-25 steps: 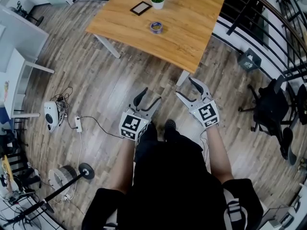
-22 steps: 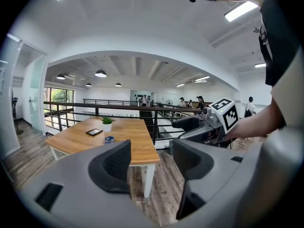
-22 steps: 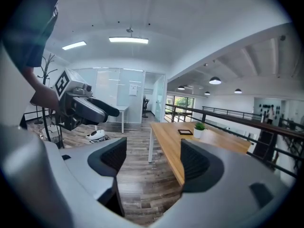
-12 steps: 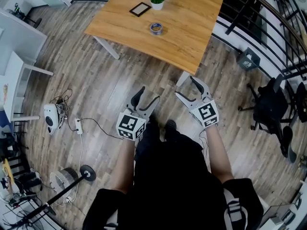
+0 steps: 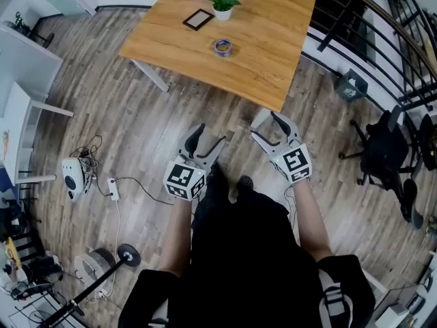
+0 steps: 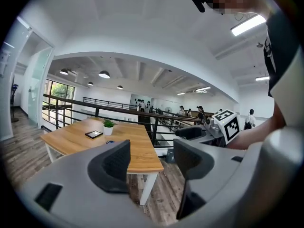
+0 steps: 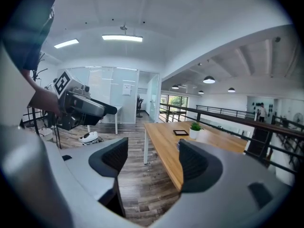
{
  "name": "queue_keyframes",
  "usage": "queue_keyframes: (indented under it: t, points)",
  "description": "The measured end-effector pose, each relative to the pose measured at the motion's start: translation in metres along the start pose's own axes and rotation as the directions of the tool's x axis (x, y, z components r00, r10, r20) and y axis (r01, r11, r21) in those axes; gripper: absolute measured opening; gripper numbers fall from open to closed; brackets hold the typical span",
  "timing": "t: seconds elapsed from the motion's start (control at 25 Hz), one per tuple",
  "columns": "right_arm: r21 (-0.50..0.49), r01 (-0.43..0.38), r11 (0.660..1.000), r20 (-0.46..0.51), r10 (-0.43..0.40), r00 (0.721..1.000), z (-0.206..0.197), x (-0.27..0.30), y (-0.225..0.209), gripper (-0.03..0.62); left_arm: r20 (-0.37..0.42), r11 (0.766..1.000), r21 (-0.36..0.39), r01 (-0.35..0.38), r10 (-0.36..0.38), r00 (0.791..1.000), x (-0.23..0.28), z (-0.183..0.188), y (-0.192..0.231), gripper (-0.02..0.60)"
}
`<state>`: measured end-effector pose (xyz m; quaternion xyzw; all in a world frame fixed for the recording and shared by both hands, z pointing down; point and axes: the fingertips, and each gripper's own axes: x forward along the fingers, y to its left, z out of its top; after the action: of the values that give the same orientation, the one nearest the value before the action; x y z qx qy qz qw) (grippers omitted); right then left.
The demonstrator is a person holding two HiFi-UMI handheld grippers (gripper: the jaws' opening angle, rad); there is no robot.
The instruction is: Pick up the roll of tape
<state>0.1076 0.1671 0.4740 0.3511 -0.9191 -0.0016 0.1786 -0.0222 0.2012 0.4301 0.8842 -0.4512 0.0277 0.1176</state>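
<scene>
The roll of tape [image 5: 222, 46] is a small blue-grey ring lying flat near the middle of the wooden table [image 5: 273, 60]. In the left gripper view the tape [image 6: 109, 142] peeks out just above the left finger. Both grippers are held over the floor, well short of the table's near corner. My left gripper [image 5: 209, 137] is open with nothing between its pads; it also shows in its own view [image 6: 151, 163]. My right gripper [image 5: 265, 126] has its jaws wide apart and closing slightly, with only air between them [image 7: 152, 163].
A potted plant [image 5: 222, 5] and a black framed tablet [image 5: 198, 19] stand behind the tape. A black railing [image 5: 382, 26] runs along the right, with an office chair [image 5: 386, 149] and a grey box [image 5: 348, 87] nearby. A white device [image 5: 70, 176] and power strip [image 5: 114, 188] lie on the left floor.
The person has stepped a little toward the table, so the tape and floor items sit lower in the head view. The left gripper has shifted slightly left. Both jaws stay apart.
</scene>
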Motion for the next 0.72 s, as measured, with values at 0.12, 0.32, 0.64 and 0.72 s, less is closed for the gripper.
queue_keyframes:
  t: [0.12,0.32,0.64,0.72]
  points:
    - [0.009,0.024,1.0,0.002,-0.024,1.0,0.007,0.013,-0.001,0.351,-0.01,1.0,0.002,0.013,-0.013,1.0,0.0,0.002,0.014,0.285]
    - [0.025,0.044,0.999,0.0,-0.044,0.999,0.01,0.036,-0.003,0.351,-0.003,0.999,0.01,0.037,-0.037,0.999,0.006,0.015,0.041,0.285]
    - [0.043,0.093,0.995,-0.018,-0.092,0.996,0.024,0.073,-0.004,0.351,-0.011,0.996,0.015,0.083,-0.083,0.996,0.014,0.024,0.086,0.285]
    - [0.044,0.102,0.994,-0.017,-0.101,0.995,0.024,0.082,-0.004,0.351,-0.018,0.995,0.02,0.095,-0.095,0.995,0.017,0.023,0.095,0.285]
